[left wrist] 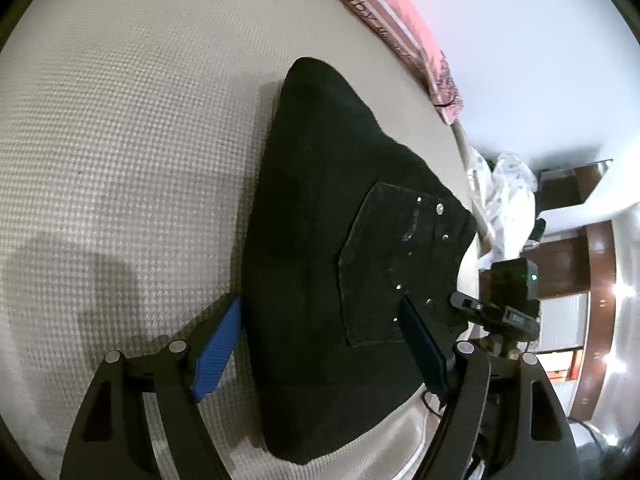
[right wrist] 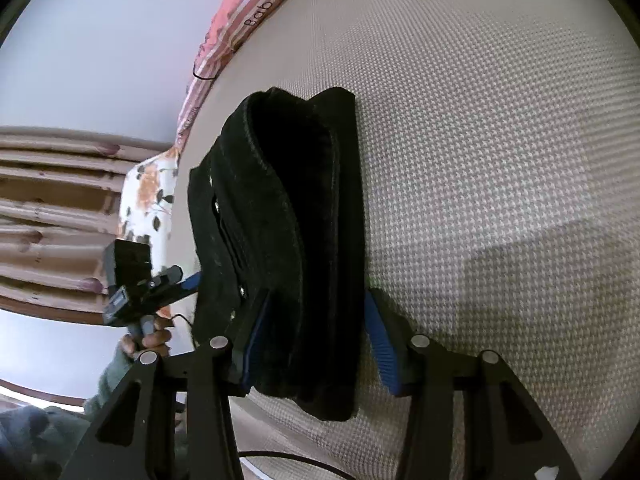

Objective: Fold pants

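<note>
The black folded pants [left wrist: 320,220] lie on the pale woven bed cover [left wrist: 120,140], a back pocket with rivets facing up. My left gripper [left wrist: 322,326] stands wide over their near end. Its left blue pad [left wrist: 218,350] sits at the cloth's edge and the other finger [left wrist: 424,348] rests over the pocket; I see no squeeze. In the right wrist view the pants [right wrist: 304,208] show their stacked folded edges. My right gripper [right wrist: 316,342] is shut on this thick bundle, one pad on each side. The left gripper [right wrist: 160,284] shows at the bundle's left edge, with the person's hand on it.
A pink striped cloth with lettering [left wrist: 384,12] runs along the far edge of the bed. Floral fabric [right wrist: 148,196] and a white crumpled cloth [left wrist: 504,200] hang beyond the bed's side. A wooden slatted panel [right wrist: 52,216] stands past them. A dark cable [right wrist: 280,458] lies near my right gripper.
</note>
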### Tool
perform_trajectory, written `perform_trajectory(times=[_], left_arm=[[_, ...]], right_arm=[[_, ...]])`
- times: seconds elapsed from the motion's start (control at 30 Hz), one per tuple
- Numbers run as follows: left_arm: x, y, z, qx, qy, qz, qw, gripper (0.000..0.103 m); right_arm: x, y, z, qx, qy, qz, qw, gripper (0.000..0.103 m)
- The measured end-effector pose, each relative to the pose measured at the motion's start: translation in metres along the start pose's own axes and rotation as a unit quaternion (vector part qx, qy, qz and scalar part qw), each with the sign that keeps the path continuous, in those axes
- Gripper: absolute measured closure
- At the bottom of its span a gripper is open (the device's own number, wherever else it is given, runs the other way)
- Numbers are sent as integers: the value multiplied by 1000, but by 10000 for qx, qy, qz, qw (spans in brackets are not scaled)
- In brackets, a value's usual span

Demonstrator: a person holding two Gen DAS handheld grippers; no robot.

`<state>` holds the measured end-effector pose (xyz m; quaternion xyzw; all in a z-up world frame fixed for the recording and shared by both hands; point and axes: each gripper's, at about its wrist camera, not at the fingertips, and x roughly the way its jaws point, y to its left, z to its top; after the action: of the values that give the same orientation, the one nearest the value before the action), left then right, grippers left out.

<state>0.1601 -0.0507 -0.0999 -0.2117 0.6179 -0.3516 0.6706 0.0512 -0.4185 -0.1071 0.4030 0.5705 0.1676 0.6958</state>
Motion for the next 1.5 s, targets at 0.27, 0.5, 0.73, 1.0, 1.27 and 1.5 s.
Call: perform_trajectory(times=[0.27, 0.5, 0.73, 1.0, 1.27, 1.5], left_arm=[[5, 4, 1, 157, -12, -543, 9984, 25], [5, 8, -1, 294, 59, -849, 9959, 25], [8, -5, -4, 523, -172, -604, 9967, 25], [12, -37, -24, 1151, -433, 522, 9910, 30], [20, -58, -29, 1355, -418, 1647, 9761, 42], [13, -58, -32, 1366, -518, 1926, 9703, 57]], right_arm=[[5, -5, 7, 26, 199, 333, 9992, 59], [17, -3, 16, 93, 212, 642, 9977, 60], [25, 0, 20, 16, 56, 656, 9978, 69], [27, 2, 17, 98, -34, 570, 9983, 71], [23, 20, 10, -63, -333, 4, 9994, 71], [23, 47, 7, -470, -552, -731, 9947, 71]])
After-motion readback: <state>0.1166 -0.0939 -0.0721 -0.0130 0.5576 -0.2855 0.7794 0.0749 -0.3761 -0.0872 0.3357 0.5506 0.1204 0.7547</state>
